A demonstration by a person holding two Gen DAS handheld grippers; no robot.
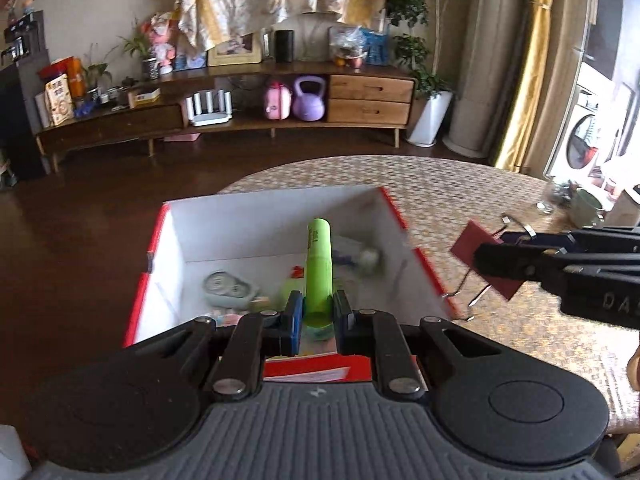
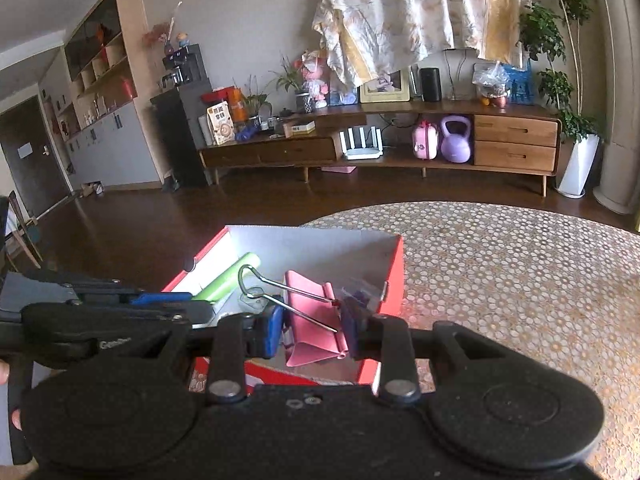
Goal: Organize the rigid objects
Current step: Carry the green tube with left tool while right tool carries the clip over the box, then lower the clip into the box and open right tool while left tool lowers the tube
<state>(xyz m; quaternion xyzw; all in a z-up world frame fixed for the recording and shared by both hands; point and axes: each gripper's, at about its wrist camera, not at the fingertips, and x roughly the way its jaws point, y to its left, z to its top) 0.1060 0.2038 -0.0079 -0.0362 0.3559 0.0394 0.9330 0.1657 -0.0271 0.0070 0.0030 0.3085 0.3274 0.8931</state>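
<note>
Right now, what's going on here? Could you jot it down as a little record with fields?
left gripper: jaws shut on a green highlighter, held above the box
right gripper: jaws shut on a pink binder clip, wire handles sticking out
box: red outside, white inside, open top, on the table edge
in the box: several small items, blurred
table: patterned cover with small rings
background: low wooden sideboard holding a purple kettlebell

We see the left tongs (image 1: 316, 314): matte black linkage arms, silver round rivets, blue pads on the fingers (image 1: 295, 316), ribbed grey housing below with a small white mark, round black discs on both sides. We see the right tongs (image 2: 310, 330) built alike, blue pads, faint white lettering along the side.
</note>
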